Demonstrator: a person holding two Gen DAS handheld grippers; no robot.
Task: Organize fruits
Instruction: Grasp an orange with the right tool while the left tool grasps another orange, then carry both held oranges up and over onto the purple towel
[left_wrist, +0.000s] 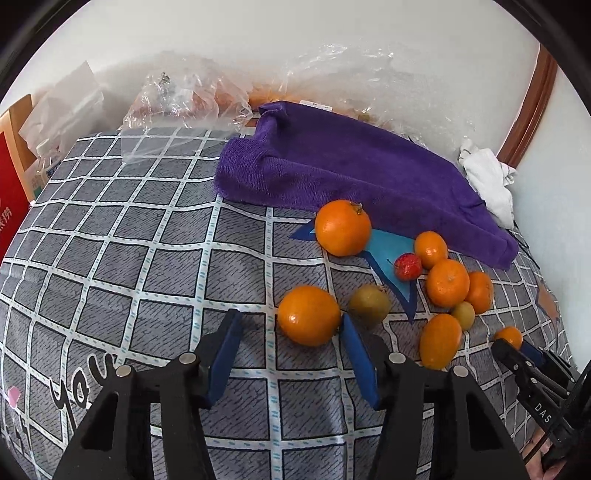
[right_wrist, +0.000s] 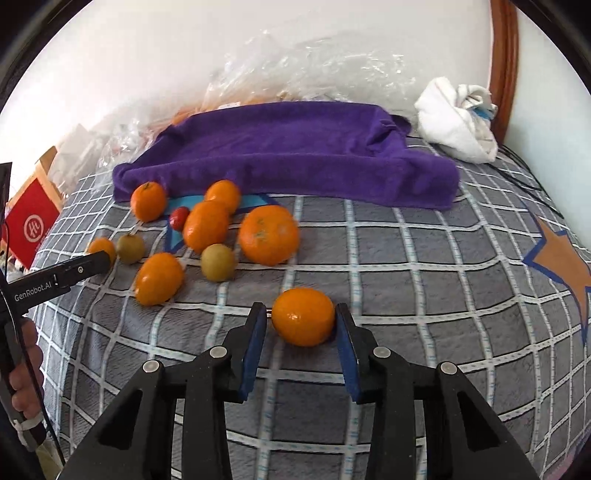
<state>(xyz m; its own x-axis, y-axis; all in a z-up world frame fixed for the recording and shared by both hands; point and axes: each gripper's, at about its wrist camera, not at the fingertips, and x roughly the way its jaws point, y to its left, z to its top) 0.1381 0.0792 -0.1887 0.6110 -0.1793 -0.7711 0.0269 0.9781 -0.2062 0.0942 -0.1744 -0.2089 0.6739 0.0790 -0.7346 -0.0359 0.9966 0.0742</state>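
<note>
Several oranges and mandarins, two greenish fruits and a small red fruit (left_wrist: 407, 266) lie loose on a grey checked bedspread (left_wrist: 147, 266). My left gripper (left_wrist: 291, 315) is open around a large orange (left_wrist: 308, 315): the right pad touches it and the left pad stands clear. In the right wrist view my right gripper (right_wrist: 300, 308) is shut on a small orange (right_wrist: 303, 316) that rests on the bedspread, apart from the pile (right_wrist: 207, 229). That gripper (left_wrist: 517, 347) also shows at the lower right of the left wrist view.
A purple towel (left_wrist: 351, 170) lies behind the fruit, with crumpled clear plastic bags (left_wrist: 184, 99) against the wall. A white cloth (right_wrist: 458, 125) sits at the back right by a wooden frame. A red box (right_wrist: 31, 229) stands off the left edge. A hand (right_wrist: 22, 369) holds the left gripper.
</note>
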